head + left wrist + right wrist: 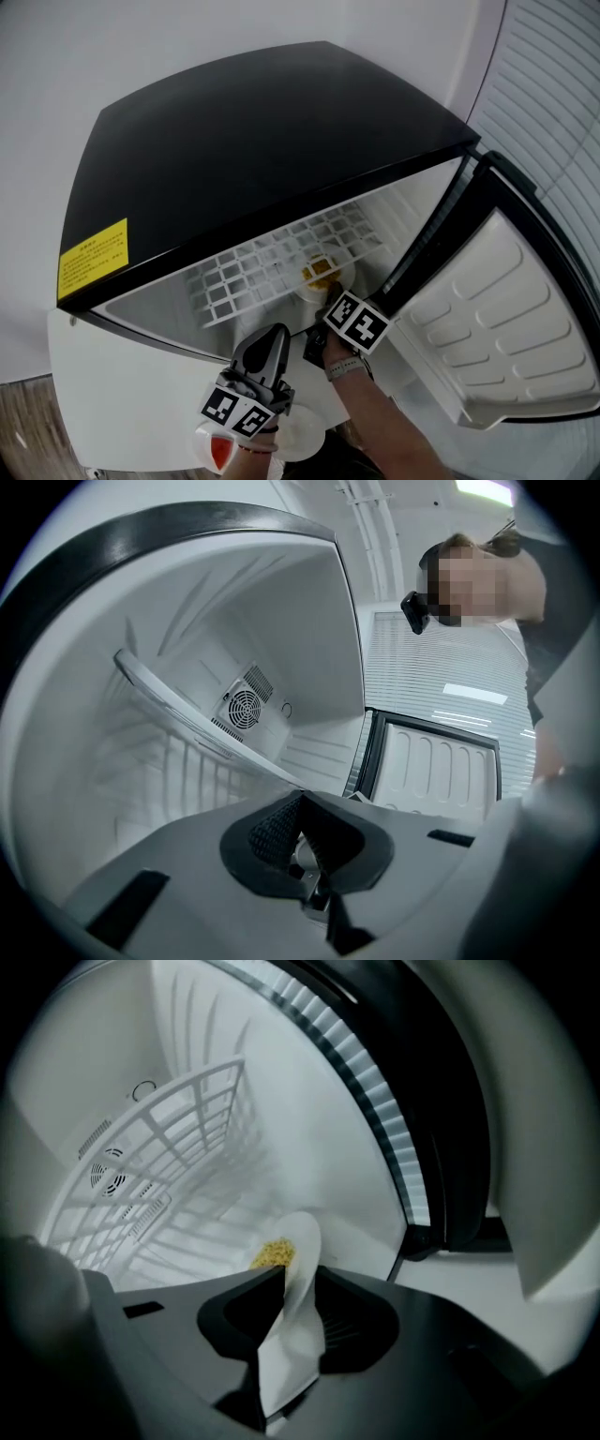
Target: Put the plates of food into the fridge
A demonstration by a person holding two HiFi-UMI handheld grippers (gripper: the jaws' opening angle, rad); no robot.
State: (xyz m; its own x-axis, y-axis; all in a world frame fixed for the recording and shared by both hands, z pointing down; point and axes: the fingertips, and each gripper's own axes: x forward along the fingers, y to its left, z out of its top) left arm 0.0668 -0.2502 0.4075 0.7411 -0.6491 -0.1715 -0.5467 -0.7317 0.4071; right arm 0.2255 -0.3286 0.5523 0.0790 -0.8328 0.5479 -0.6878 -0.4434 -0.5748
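The plate of yellow food [320, 272] is resting on the wire shelf [239, 277] inside the fridge [262, 131], the right tool [298, 1288] loose around its rim — a red-topped plate [217, 452] is still waiting outside beneath the clenched, empty left tool [296, 804].

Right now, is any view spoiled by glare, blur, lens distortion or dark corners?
Head view: even light, no glare; the black fridge bows from the wide lens. Left gripper view: strong fisheye, black corners, the rear fan sharp. Right gripper view: dimmer, softer; the plate between the jaws is out of focus.
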